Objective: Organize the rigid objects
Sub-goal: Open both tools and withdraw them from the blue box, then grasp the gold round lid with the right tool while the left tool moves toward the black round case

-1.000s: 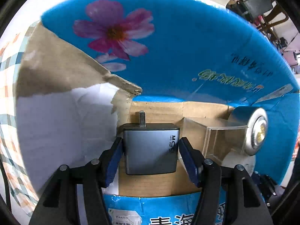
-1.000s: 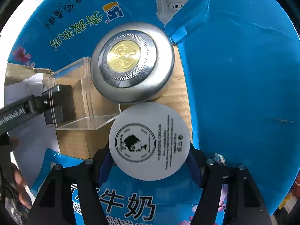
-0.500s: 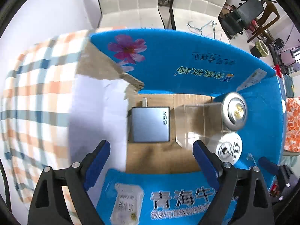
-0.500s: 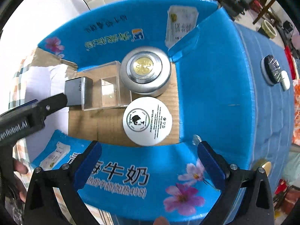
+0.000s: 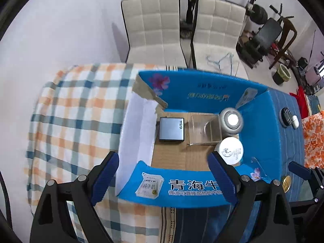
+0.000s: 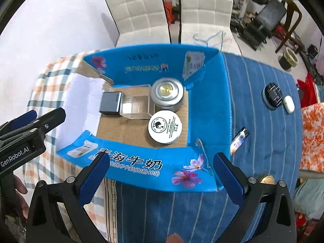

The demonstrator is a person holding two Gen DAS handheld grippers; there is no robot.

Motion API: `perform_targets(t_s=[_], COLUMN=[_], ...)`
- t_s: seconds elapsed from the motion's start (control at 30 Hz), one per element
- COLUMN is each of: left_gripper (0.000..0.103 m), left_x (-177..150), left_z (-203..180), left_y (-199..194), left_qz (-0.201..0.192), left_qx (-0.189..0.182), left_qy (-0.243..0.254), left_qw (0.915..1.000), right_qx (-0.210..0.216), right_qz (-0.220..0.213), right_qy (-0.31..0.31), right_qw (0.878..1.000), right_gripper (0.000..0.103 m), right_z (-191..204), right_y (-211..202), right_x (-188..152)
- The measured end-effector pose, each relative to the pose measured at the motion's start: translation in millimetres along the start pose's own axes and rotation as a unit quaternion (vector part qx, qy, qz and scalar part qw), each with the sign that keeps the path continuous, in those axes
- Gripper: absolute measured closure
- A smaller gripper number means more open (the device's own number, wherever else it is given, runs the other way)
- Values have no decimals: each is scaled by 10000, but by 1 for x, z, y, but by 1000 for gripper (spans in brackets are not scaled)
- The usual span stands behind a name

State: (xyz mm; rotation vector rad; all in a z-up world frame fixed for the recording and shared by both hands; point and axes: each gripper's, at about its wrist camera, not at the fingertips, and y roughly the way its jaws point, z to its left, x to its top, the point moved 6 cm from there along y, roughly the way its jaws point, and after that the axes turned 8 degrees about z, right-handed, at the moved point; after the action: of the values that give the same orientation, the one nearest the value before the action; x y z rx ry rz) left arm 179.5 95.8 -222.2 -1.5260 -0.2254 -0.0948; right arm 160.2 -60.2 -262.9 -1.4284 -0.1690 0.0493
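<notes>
An open blue cardboard box (image 5: 202, 93) (image 6: 141, 64) stands on the table. On its brown floor lie a grey charger (image 5: 171, 129) (image 6: 111, 103), a clear plastic case (image 5: 204, 129) (image 6: 136, 107), a silver round tin (image 5: 231, 120) (image 6: 167, 94) and a white round jar (image 5: 230, 150) (image 6: 165, 126). My left gripper (image 5: 164, 178) hangs open high above the box's near wall, holding nothing. My right gripper (image 6: 161, 179) is open too, above the near wall. The left gripper's fingers (image 6: 40, 121) show at the left of the right wrist view.
A checked cloth (image 5: 77, 111) covers the table's left part, a blue striped cloth (image 6: 263, 111) the right. On the blue cloth lie a black round device (image 6: 272, 97), a white earbud case (image 6: 288, 104) and a small lighter (image 6: 239, 139). Two white chairs (image 5: 182, 30) stand behind the table.
Both grippers let go, the left of the charger and the right of the white jar. Both opened wide and drew up and back out of the box.
</notes>
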Motion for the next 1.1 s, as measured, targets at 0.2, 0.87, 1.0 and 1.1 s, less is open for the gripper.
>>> perform_targets(t_s=[0.2, 0.87, 1.0, 1.1], left_gripper=[13, 13, 13, 13], left_x=[-11, -57, -61, -61], left_z=[-6, -164, -225, -262], left_y=[-37, -26, -3, 13], left_qz=[-286, 2, 129, 208], left_qx=[42, -495, -296, -27], left_qy=[24, 837, 1415, 1811], left_qw=[9996, 9953, 9894, 9832], right_qx=[73, -291, -213, -41], right_qz=[-315, 180, 670, 927], right_qy=[-104, 1947, 2401, 2577], right_qw=[9994, 9803, 9682, 9618], right_gripper=[0, 0, 0, 1], right_z=[-6, -240, -289, -302], right_y=[-37, -12, 48, 85], right_x=[-15, -111, -129, -136])
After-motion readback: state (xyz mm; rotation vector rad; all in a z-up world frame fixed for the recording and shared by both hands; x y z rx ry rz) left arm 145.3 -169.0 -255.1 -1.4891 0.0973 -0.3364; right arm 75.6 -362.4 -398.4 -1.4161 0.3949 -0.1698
